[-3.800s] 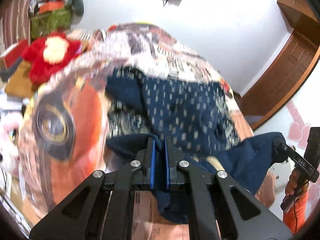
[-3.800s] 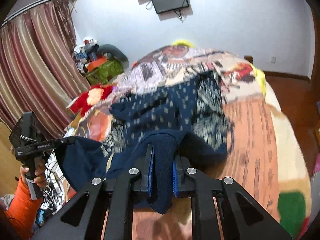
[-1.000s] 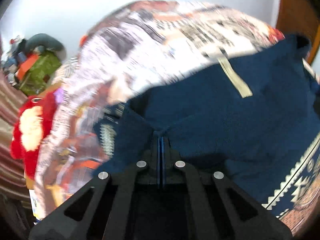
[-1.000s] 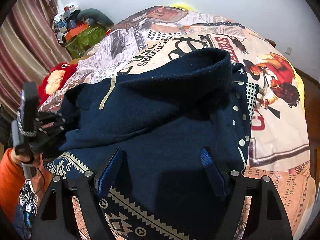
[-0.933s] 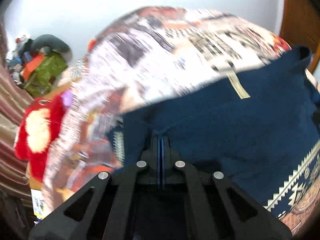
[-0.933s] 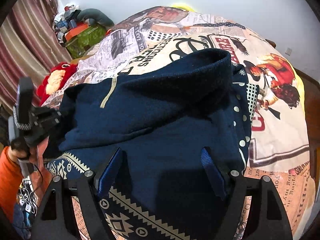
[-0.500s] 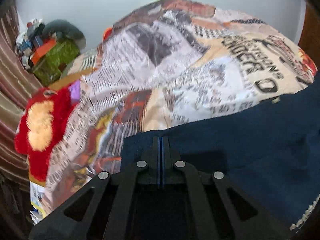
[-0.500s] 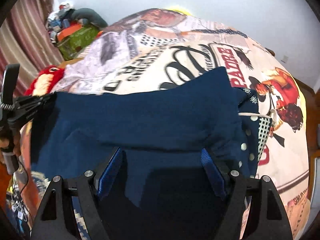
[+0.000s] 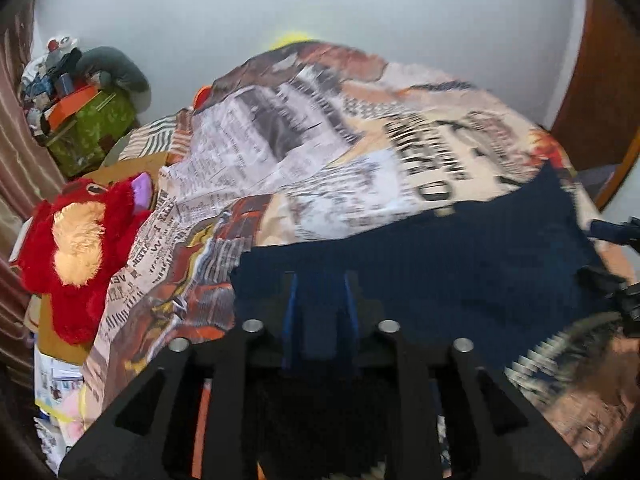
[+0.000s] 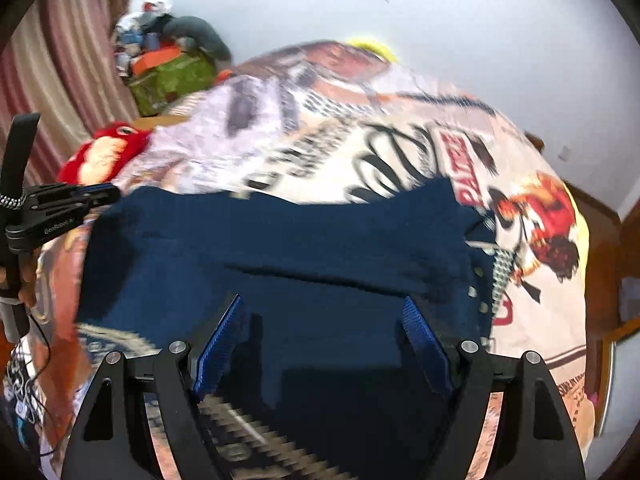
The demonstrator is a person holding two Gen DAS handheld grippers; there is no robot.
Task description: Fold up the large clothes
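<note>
Here's the navy garment (image 9: 440, 264), a big dark-blue knit piece, lying spread across the near part of the bed. Its far edge runs in a fairly straight line from left to right, with a corner poking up at the far right (image 10: 440, 188). The top layer looks folded over: a crease line crosses the middle of the cloth (image 10: 320, 276) in the right wrist view. Along the near edge a cream patterned band (image 10: 240, 416) peeks out from under the plain navy, blurred here. On the right side, a dotted and checked cream trim (image 10: 496, 280) shows at the edge. The surface lies mostly flat, with soft wrinkles near the right.
</note>
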